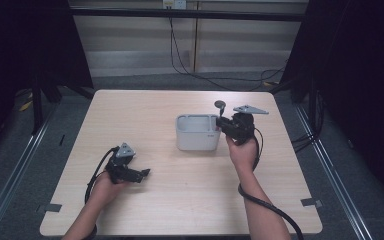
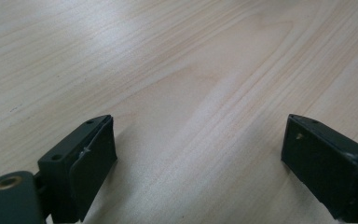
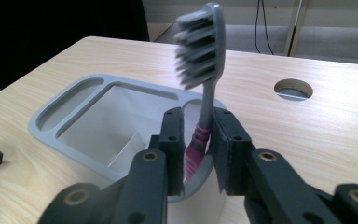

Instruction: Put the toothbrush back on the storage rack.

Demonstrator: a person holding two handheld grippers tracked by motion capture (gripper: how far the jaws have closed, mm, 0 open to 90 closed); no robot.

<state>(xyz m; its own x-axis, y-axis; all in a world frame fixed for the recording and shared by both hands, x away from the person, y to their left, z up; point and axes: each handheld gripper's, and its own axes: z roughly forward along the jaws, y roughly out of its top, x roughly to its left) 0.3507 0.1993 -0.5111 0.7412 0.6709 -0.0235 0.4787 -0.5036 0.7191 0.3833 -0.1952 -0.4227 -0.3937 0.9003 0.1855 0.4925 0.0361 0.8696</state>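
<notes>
A grey toothbrush [image 3: 200, 51] with a pink grip stands upright between the jaws of my right gripper [image 3: 196, 121], its lower end inside the small round compartment of a grey holder [image 3: 74, 93]. The jaws sit slightly apart from the handle, and the brush head looks blurred. From above, the right gripper [image 1: 220, 125] is at the right end of the holder [image 1: 196, 132], with the brush head [image 1: 220, 105] sticking up above it. My left gripper [image 1: 145, 173] rests low over the table at the front left. Its jaws stand wide open, and there is only wood beneath the left gripper [image 2: 198, 140].
The holder has a large rectangular compartment and a narrow slot along its far side. A round cable hole [image 3: 293, 88] is cut in the tabletop beyond the holder. Cables trail from both grippers toward the table's front edge.
</notes>
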